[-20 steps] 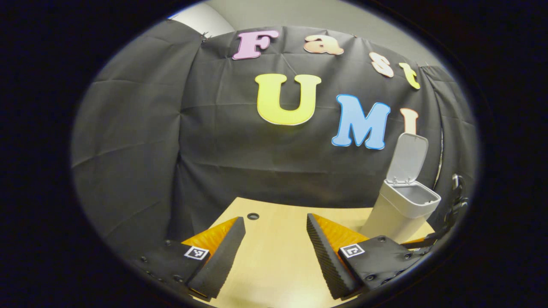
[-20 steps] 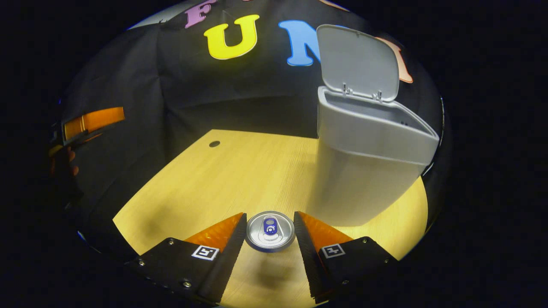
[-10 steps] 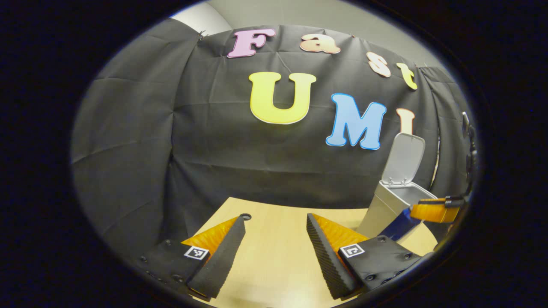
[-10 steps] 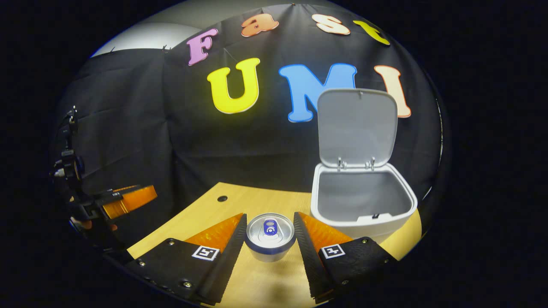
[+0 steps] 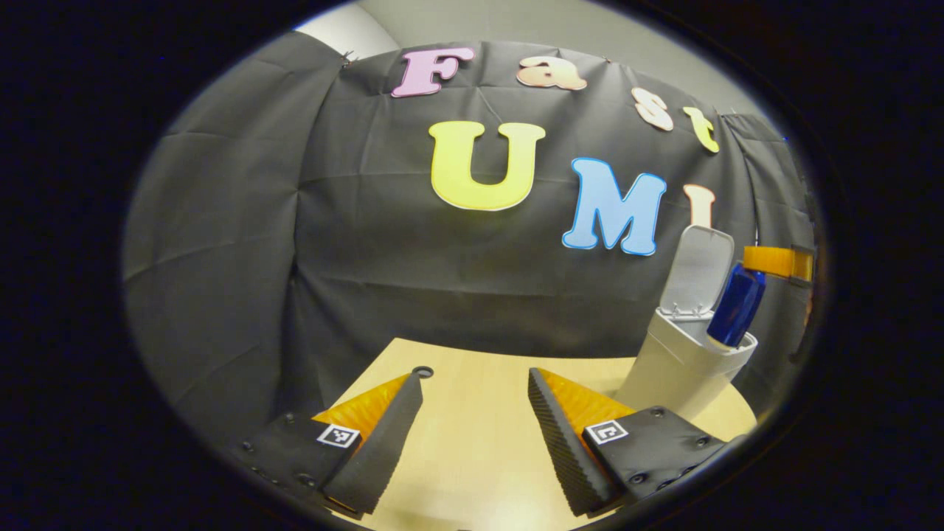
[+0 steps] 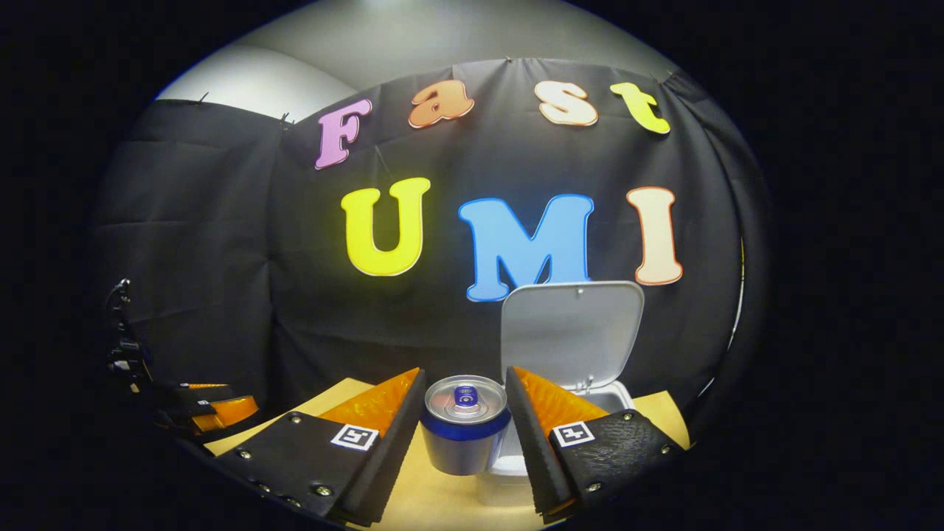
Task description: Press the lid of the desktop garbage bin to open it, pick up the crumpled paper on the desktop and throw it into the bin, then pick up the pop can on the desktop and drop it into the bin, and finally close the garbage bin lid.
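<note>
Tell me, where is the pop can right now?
The pop can is held up off the desk in the right gripper, just above the open bin. In the left gripper view it hangs at the far right, beside the raised lid.

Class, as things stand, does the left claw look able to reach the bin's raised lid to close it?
Probably not yet: the left claw is open and empty, but the right claw holds the pop can beside the lid, over the bin.

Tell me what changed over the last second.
The right gripper, shut on the blue-and-silver pop can, lifted it off the wooden desktop to above the open grey plastic bin. The left gripper stayed open and low; the bin lid stayed up.
</note>
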A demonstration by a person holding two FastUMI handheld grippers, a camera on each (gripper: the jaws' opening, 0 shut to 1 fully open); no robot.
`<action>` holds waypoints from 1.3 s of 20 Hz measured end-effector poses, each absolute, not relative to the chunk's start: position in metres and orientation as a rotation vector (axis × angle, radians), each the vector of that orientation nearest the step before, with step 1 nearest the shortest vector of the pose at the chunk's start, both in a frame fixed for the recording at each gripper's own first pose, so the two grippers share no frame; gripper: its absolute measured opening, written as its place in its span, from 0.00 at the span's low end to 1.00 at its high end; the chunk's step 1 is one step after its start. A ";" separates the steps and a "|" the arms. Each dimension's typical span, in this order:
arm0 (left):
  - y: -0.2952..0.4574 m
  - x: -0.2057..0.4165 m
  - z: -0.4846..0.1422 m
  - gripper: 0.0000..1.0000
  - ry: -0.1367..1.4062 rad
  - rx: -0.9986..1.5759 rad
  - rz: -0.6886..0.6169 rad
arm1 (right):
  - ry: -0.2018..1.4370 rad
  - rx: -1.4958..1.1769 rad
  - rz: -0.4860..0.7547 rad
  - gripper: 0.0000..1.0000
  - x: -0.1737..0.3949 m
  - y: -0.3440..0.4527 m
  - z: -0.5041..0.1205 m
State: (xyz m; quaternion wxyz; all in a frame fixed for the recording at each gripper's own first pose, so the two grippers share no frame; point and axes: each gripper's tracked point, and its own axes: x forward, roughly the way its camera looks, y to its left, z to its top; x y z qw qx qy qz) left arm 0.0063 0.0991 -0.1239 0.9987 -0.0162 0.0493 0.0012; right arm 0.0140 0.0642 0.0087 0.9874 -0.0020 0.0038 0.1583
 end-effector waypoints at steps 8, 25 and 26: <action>0.089 0.012 -0.125 0.96 0.110 -0.016 -0.014 | -0.038 -0.016 0.236 0.72 0.038 0.030 0.026; 0.085 0.021 -0.130 0.95 0.136 -0.009 -0.016 | 0.002 -0.030 0.118 1.00 0.091 -0.014 0.009; 0.084 0.021 -0.130 0.95 0.135 -0.011 -0.018 | 0.002 -0.025 0.118 0.99 0.091 -0.015 0.009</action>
